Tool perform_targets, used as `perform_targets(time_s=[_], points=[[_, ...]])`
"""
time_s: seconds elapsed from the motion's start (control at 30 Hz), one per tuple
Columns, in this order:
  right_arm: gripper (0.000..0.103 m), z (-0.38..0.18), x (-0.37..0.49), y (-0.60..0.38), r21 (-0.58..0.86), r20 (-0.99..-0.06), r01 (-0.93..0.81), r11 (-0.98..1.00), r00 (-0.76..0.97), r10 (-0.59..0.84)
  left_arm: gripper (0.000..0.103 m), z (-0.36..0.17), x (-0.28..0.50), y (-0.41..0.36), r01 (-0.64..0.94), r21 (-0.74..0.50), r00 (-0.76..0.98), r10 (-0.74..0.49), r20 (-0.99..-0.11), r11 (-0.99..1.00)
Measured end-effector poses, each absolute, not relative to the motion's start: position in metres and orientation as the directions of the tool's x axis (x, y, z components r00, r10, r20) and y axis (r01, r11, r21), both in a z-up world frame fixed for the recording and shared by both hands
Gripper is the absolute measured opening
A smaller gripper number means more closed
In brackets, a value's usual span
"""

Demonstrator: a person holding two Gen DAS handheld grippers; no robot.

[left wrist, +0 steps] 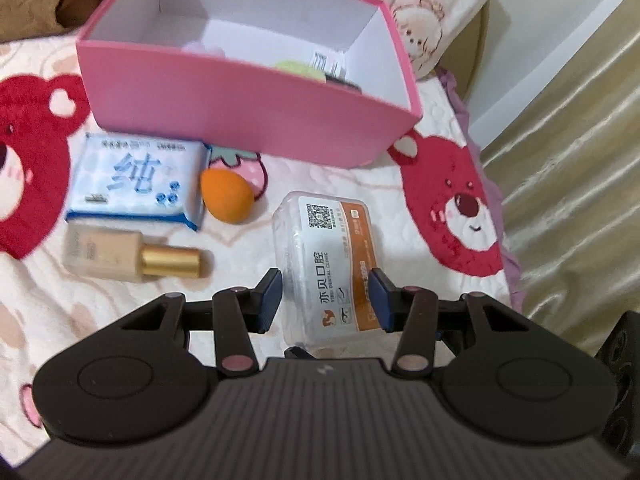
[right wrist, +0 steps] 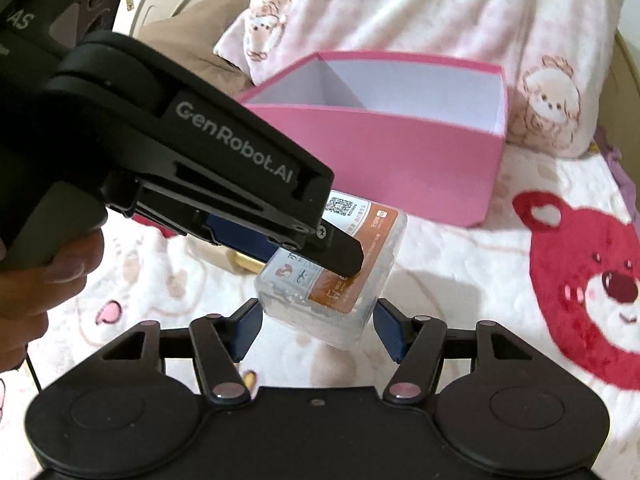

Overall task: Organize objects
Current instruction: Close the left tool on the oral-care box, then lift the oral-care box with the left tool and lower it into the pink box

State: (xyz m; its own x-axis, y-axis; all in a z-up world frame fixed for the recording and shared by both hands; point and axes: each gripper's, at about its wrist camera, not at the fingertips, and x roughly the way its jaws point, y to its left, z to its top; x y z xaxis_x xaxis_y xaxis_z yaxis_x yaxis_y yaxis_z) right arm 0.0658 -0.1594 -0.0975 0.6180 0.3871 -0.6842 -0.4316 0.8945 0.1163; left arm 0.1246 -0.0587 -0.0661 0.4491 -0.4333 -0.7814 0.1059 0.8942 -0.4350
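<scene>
**Floss-pick box lifted off the blanket in my left jaws**

While my left gripper (left wrist: 326, 300) is clamped on the clear plastic floss-pick box with the orange-and-white label (left wrist: 324, 264), its blue pads press the box's two long sides and the box hangs tilted clear of the white fleece blanket printed with red bears (left wrist: 440, 208). From my right wrist view the same box (right wrist: 340, 280) sits between the pads of my right gripper (right wrist: 316, 328), whose jaws stand apart; whether the left pad touches the box's near corner I cannot tell, and the right pad is clear of it. A person's hand (right wrist: 36, 272) wraps the grey handle of the left gripper at the left edge of that view.

Beyond the box stands the pink cardboard storage box with a white inside (left wrist: 248, 116), open at the top, holding a pale green thing and some printed packaging I cannot make out. Just in front of it on the blanket lie a blue-and-white tissue pack (left wrist: 136, 180), an orange egg-shaped makeup sponge (left wrist: 226, 196) touching the pack's right end, and a beige foundation bottle with a gold cap (left wrist: 136, 260) lying on its side below the pack. A pink pillow with cartoon faces (right wrist: 440, 12) leans behind the storage box.
</scene>
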Motion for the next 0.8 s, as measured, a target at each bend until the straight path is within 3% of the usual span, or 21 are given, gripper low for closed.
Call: perform_targets(time_s=[0.43,0.8], points=[[0.066,-0.007,0.134,-0.141,0.076,-0.632,-0.475,0.877,0.657,0.411,0.045,0.038,0.179,-0.036,0.178,-0.334,0.55,-0.375,-0.747,0.926],[0.066,0.01,0.2,-0.133,0.085,-0.662,-0.5,0.862,0.619,0.424,0.045,0.046,0.224,-0.025,0.137,-0.338,0.602,-0.349,-0.718,0.931]])
